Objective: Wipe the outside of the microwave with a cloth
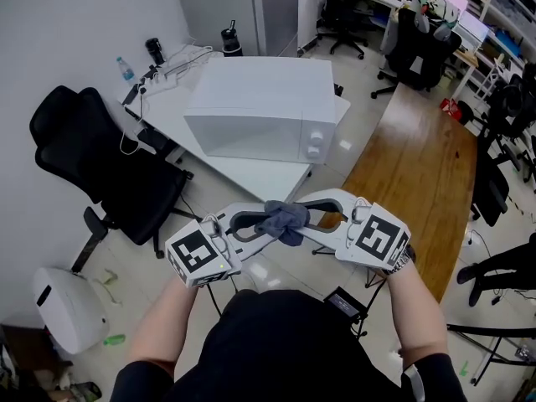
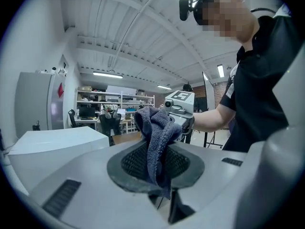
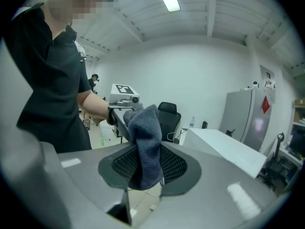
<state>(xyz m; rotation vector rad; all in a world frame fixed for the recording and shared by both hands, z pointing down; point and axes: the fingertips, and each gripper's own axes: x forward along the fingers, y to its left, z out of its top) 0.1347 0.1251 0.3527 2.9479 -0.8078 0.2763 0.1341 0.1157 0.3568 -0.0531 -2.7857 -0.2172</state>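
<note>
A grey-blue cloth (image 1: 283, 219) hangs bunched between my two grippers, in front of the person's body. My left gripper (image 1: 266, 226) is shut on the cloth (image 2: 155, 132), which is pinched between its ribbed pads with a tail hanging below. My right gripper (image 1: 305, 219) faces it from the other side. Its jaws stand wide, with the cloth (image 3: 145, 142) between them and a gap showing below. The white microwave (image 1: 260, 107) stands on a white table (image 1: 251, 172) ahead, well beyond both grippers. It also shows in the gripper views as microwave (image 2: 52, 147) and microwave (image 3: 224, 147).
A black office chair (image 1: 100, 157) stands left of the white table. A long wooden table (image 1: 419, 174) runs along the right. A white bin (image 1: 63, 304) sits on the floor at lower left. Bottles and cables (image 1: 159, 57) lie on the table's far left corner.
</note>
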